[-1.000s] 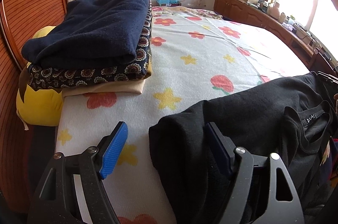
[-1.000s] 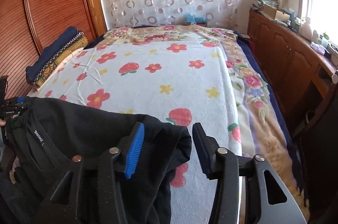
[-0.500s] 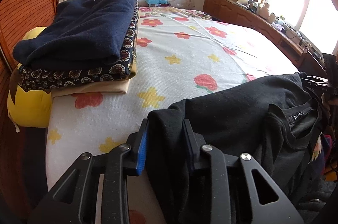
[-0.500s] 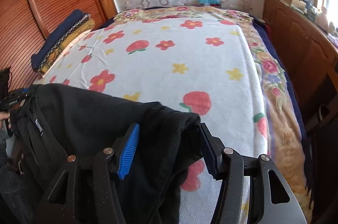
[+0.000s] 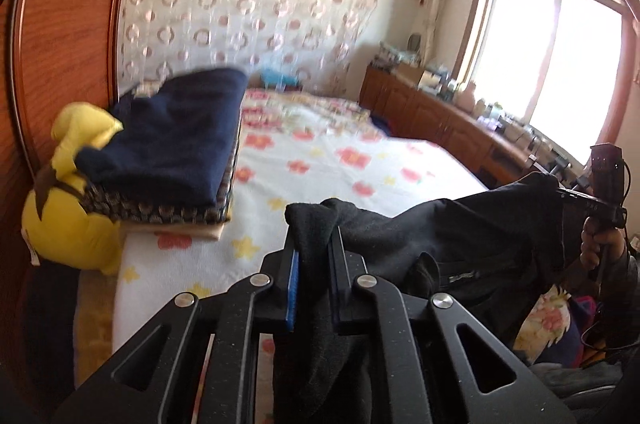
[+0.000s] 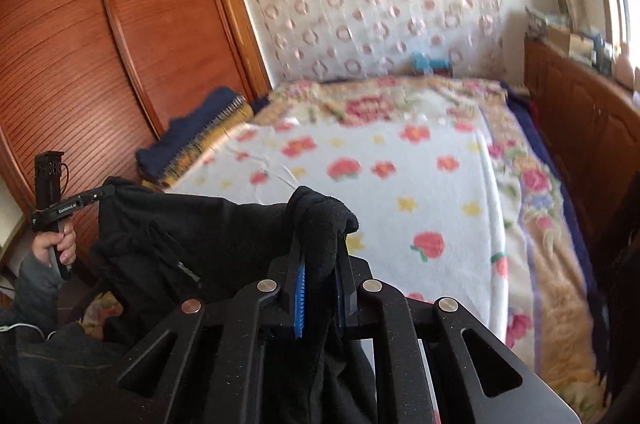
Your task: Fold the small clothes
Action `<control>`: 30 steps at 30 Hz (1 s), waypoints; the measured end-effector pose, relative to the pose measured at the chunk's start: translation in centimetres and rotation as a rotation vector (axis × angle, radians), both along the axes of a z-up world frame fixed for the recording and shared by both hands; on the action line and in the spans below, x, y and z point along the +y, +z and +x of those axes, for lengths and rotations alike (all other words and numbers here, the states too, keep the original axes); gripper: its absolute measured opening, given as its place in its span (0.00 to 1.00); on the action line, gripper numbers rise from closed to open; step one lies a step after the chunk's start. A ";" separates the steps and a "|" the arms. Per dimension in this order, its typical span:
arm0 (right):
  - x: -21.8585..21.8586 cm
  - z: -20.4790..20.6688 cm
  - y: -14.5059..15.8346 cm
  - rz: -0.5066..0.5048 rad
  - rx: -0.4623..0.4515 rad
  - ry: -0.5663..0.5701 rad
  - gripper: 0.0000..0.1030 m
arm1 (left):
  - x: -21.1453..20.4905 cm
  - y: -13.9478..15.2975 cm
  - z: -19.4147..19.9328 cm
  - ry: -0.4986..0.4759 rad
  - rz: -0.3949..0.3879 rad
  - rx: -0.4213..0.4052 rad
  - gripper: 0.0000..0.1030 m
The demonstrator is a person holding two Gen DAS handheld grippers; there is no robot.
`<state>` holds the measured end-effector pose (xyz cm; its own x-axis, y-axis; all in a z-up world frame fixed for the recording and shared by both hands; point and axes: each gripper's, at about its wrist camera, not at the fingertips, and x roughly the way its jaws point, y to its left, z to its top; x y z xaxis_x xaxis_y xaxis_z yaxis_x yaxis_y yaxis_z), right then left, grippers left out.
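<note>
A black garment hangs stretched between my two grippers above the near edge of the bed. My left gripper is shut on one corner of it, cloth bunched between the blue pads. My right gripper is shut on the other corner. In the left wrist view the right gripper shows far right, held in a hand. In the right wrist view the left gripper shows far left. The garment's lower part hangs out of sight below the fingers.
A bed with a white flowered cover lies ahead. A stack of folded clothes, navy on top, sits at its left edge beside a yellow plush toy. A wooden wardrobe stands left, a wooden sideboard right.
Both grippers closed on the garment's corners and lifted it off the bed. The views tilted up toward the far wall.
</note>
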<state>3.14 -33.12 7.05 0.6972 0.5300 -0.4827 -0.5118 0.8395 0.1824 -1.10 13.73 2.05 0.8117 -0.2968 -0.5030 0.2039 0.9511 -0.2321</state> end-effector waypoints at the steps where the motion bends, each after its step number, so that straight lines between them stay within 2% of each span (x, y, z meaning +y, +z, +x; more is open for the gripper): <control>1: -0.1 -1.3 1.1 0.004 -0.030 0.007 0.10 | -0.2 1.1 -0.9 -0.004 0.000 -0.030 0.12; 5: -1.0 -4.7 4.8 0.068 -0.104 0.004 0.10 | -0.2 4.9 -4.1 0.007 -0.016 -0.133 0.12; 12: -2.2 -9.9 11.0 0.094 -0.254 0.004 0.10 | 0.5 12.2 -7.5 -0.013 -0.014 -0.311 0.12; 18: -2.6 -14.4 15.8 0.109 -0.401 0.021 0.10 | 1.6 16.6 -9.8 0.011 0.001 -0.457 0.12; 24: -2.4 -16.4 19.1 0.060 -0.532 -0.006 0.10 | 2.7 19.9 -7.2 0.039 0.030 -0.513 0.12; 27: -2.3 -14.7 19.7 0.036 -0.538 -0.037 0.10 | 2.4 20.5 -4.3 0.056 0.038 -0.520 0.12; 30: -1.2 -12.5 18.9 0.000 -0.501 -0.066 0.10 | 1.5 19.6 0.2 0.073 0.071 -0.477 0.12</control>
<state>-9.33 -34.31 25.90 0.8752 0.4770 -0.0802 -0.4824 0.8729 -0.0724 -0.93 15.25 21.67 0.9741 -0.2087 -0.0867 0.2037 0.9770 -0.0632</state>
